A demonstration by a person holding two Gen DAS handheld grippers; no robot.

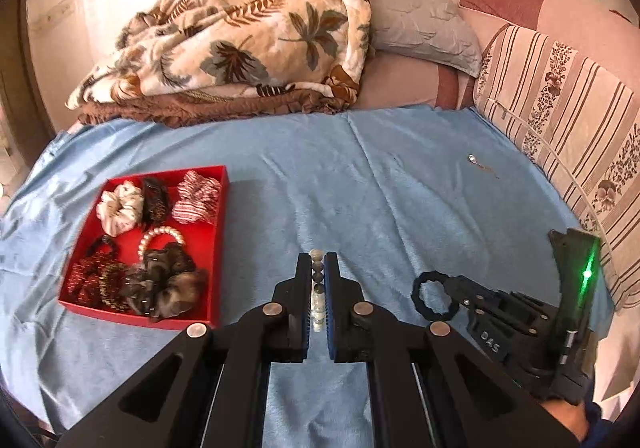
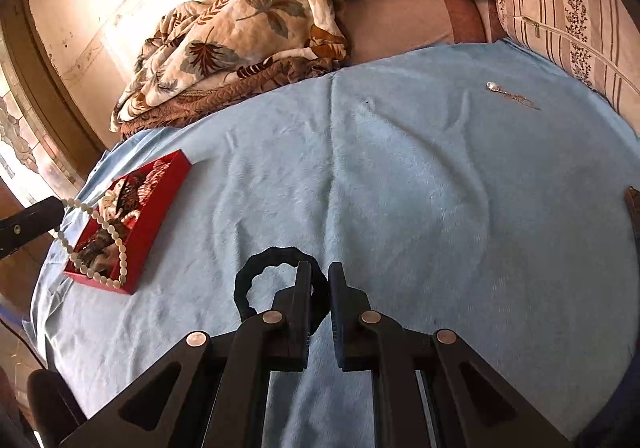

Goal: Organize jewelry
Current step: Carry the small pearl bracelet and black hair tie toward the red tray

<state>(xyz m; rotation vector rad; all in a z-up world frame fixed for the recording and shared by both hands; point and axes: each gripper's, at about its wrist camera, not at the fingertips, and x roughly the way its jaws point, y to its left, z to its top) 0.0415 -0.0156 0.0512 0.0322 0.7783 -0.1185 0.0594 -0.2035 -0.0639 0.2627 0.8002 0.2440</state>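
Bead necklace (image 1: pixel 317 288) mostly hidden between left tongs (image 1: pixel 318 260).

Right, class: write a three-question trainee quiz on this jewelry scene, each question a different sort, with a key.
1. True or false: the left gripper is shut on a bead necklace.
2. What does the right gripper grip? A) a black ring B) a scrunchie C) nothing
3. Fill in: the pendant lies on the blue ____, outside the red tray.

Key: 1 true; 2 A; 3 blanket.
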